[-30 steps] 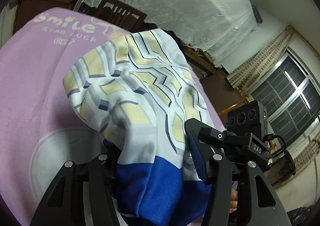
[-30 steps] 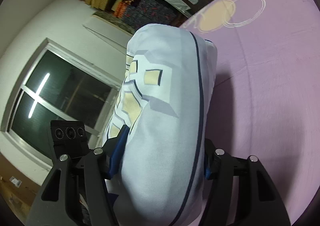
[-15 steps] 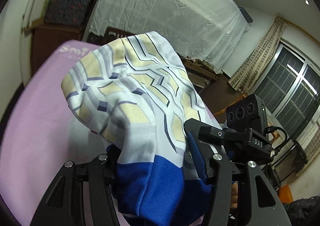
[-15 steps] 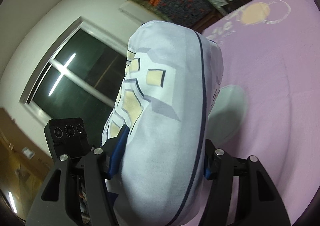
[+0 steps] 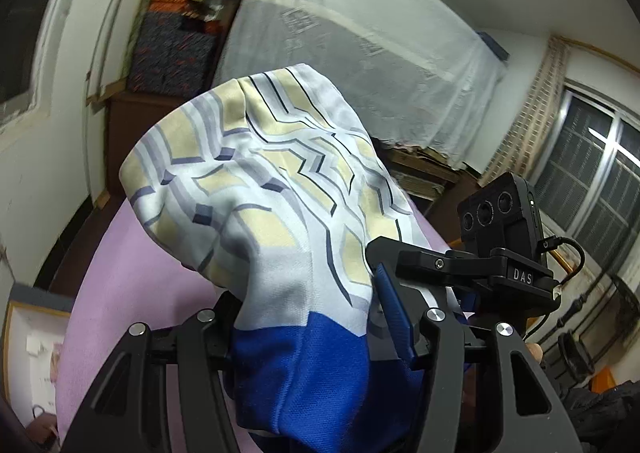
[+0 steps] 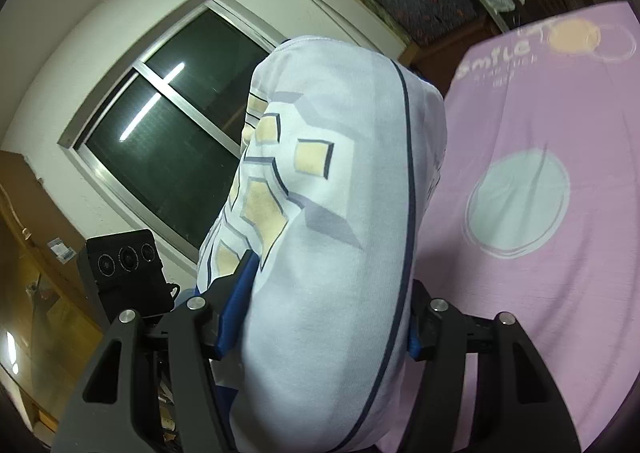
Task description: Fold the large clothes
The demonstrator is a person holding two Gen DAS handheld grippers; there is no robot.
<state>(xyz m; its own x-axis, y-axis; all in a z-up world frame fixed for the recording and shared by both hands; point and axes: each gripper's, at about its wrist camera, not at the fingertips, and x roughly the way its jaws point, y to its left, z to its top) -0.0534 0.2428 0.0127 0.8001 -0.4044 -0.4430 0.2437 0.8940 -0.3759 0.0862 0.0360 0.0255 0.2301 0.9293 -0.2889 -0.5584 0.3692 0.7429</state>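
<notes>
Raised further since the earlier frames: both grippers, with more wall and window seen. Patterned garment (image 5: 280, 189) is clamped by left gripper (image 5: 308, 317) and right gripper (image 6: 320, 317) fingers (bunched above each), over the purple sheet (image 6: 560, 293).

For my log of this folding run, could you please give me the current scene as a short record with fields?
garment: patterned white, yellow and grey shirt with a blue band, bunched
left gripper: shut on shirt
right gripper: shut on shirt
surface: pink sheet with printed circles and lettering
shirt position: lifted off the sheet
surroundings: window, white net drape
</notes>
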